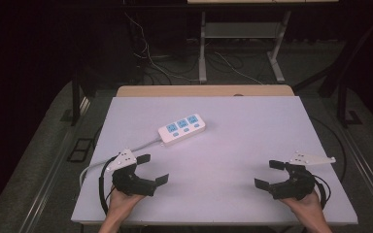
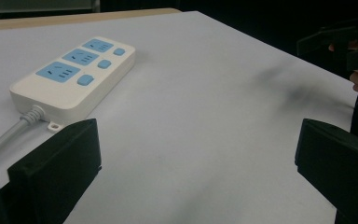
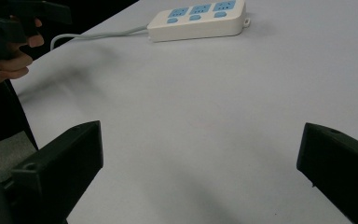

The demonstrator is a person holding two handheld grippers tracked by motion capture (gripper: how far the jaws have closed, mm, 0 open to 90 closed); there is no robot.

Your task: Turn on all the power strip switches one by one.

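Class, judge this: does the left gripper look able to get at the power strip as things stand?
Probably yes. The left gripper is open, and only bare table lies between it and the power strip; the strip's cable runs beside the gripper, not across that path.

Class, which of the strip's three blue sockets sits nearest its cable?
The end socket on the power strip, beside where the grey cable enters; the other two sit farther along.
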